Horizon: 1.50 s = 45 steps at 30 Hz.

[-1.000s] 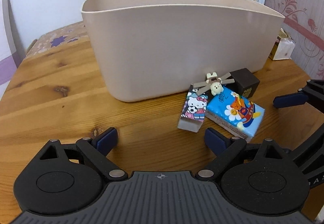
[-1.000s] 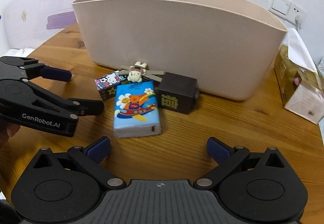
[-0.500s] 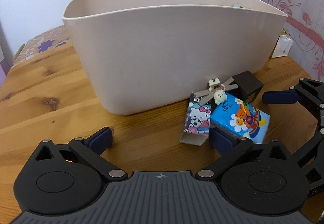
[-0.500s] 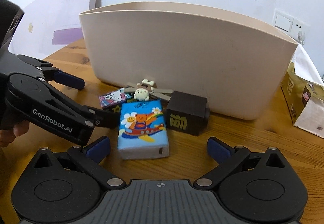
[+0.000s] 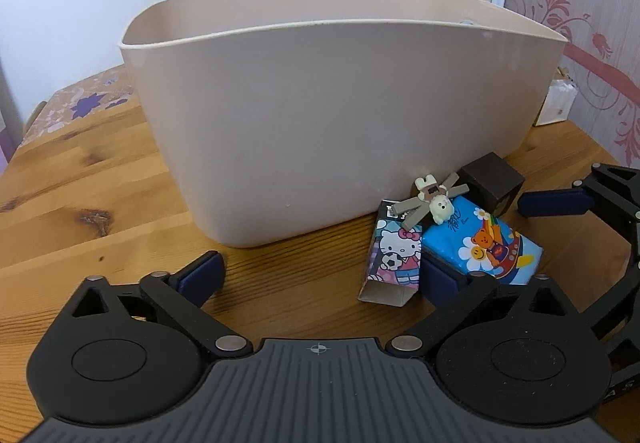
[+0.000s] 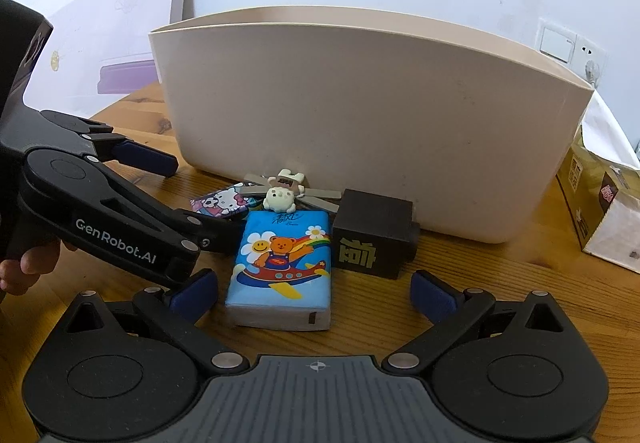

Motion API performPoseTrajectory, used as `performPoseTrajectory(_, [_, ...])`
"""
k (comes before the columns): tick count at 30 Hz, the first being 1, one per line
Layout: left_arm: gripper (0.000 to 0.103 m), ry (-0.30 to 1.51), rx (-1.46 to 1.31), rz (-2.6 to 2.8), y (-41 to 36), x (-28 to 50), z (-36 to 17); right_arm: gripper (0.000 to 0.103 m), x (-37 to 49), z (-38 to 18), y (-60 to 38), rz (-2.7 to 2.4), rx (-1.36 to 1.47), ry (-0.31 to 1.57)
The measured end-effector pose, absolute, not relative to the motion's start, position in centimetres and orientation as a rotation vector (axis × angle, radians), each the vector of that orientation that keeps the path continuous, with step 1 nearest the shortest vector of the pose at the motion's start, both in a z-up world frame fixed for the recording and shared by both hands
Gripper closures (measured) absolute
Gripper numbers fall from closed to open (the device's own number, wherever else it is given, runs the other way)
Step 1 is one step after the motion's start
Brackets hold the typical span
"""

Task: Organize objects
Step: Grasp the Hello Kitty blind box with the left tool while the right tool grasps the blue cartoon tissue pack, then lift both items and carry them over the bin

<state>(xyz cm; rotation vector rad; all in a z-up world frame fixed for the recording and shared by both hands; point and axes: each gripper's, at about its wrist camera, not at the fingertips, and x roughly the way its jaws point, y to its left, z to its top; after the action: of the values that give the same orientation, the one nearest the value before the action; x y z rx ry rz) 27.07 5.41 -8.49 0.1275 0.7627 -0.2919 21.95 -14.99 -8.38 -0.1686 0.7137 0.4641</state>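
A beige tub [image 5: 340,115] [image 6: 360,115] stands on the wooden table. In front of it lie a Hello Kitty box [image 5: 394,255] [image 6: 220,203], a blue tissue pack [image 5: 484,243] [image 6: 282,267], a dark cube [image 5: 492,183] [image 6: 372,243] and a hair clip with a small bear [image 5: 430,199] [image 6: 282,195]. My left gripper [image 5: 320,271] [image 6: 192,199] is open; its right finger sits between the Hello Kitty box and the tissue pack. My right gripper [image 6: 316,291] [image 5: 560,211] is open around the near end of the tissue pack.
A tissue box [image 6: 600,219] [image 5: 556,103] stands at the table's right, beside the tub. A floral cloth [image 5: 80,107] covers the far left corner. The table's left half [image 5: 100,203] is bare wood.
Both grippers have moved forward toward the objects. The left gripper's right finger has come up against the Hello Kitty box, and the right gripper now straddles the tissue pack.
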Motion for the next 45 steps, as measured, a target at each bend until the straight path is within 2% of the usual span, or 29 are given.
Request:
performPoseTrajectory(4, [0.027, 0.738, 0.130, -0.308, 5.0, 26.1, -8.1, 0.019, 21.5, -8.2, -15.1, 0.464, -0.163, 0.700])
performPoseTrajectory(8, [0.051, 0.725, 0.140, -0.345, 4.3, 25.3, -7.8, 0.033, 21.2, -7.9, -15.2, 0.464, -0.164, 0.694])
performPoseTrajectory(12, [0.069, 0.728, 0.144, -0.370, 3.9, 24.9, -7.4, 0.057, 20.9, -7.6, -15.4, 0.468, -0.165, 0.693])
performPoseTrajectory(13, [0.070, 0.729, 0.150, -0.369, 3.9, 24.9, -7.5, 0.060, 20.8, -7.6, -15.4, 0.469, -0.168, 0.692])
performPoseTrajectory(20, [0.078, 0.748, 0.164, -0.321, 3.7, 24.1, -7.2, 0.060, 19.8, -7.1, -16.1, 0.463, -0.179, 0.702])
performPoseTrajectory(35, [0.079, 0.783, 0.149, -0.241, 6.7, 20.7, -6.0, 0.060, 18.6, -5.4, -18.5, 0.447, -0.102, 0.691])
performPoseTrajectory(45, [0.079, 0.693, 0.130, -0.220, 7.5, 18.8, -2.5, 0.060, 18.3, -3.0, -20.8, 0.419, 0.003, 0.612])
